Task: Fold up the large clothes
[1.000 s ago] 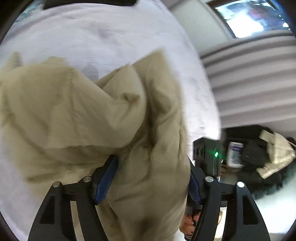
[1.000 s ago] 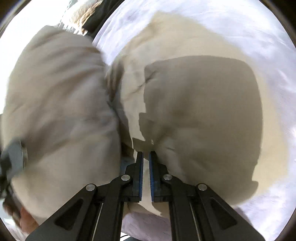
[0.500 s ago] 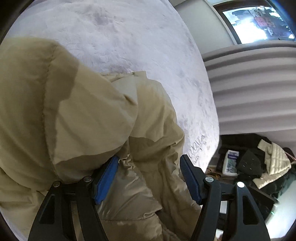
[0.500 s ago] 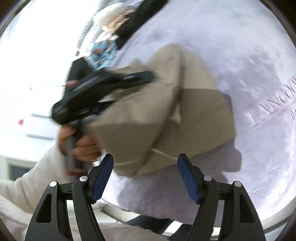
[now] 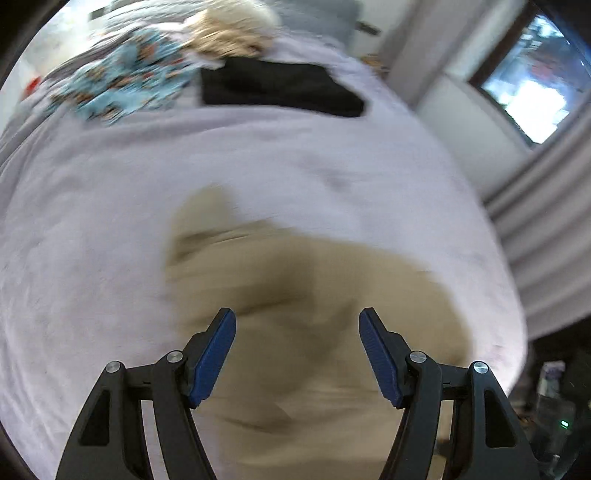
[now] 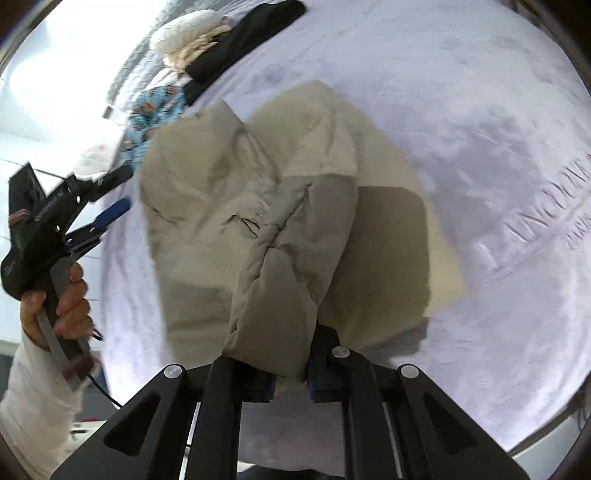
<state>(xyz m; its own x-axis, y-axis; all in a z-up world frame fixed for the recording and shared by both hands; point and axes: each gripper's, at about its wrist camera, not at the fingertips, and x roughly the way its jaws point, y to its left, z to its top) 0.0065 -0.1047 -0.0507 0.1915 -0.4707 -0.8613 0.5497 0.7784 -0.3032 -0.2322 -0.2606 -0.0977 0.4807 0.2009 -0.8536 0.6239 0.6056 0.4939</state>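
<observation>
A beige padded jacket [image 6: 280,206] lies bunched on a pale lilac bed cover [image 6: 461,110]. My right gripper [image 6: 290,384] is shut on a thick fold of the jacket at its near edge. My left gripper [image 5: 297,354] is open and empty, held above the jacket [image 5: 314,295], which is blurred in the left wrist view. The left gripper also shows in the right wrist view [image 6: 107,218], off to the jacket's left, held by a hand.
A black garment [image 5: 280,88], a blue patterned cloth [image 5: 125,81] and a cream fluffy item [image 5: 229,33] lie at the far end of the bed. A ribbed grey headboard or wall [image 5: 546,229] stands to the right. Raised lettering [image 6: 546,206] marks the bed cover.
My left gripper has let the jacket go and pulled up and away to the left. My right gripper, open half a second ago, has shut on a fold of the jacket.
</observation>
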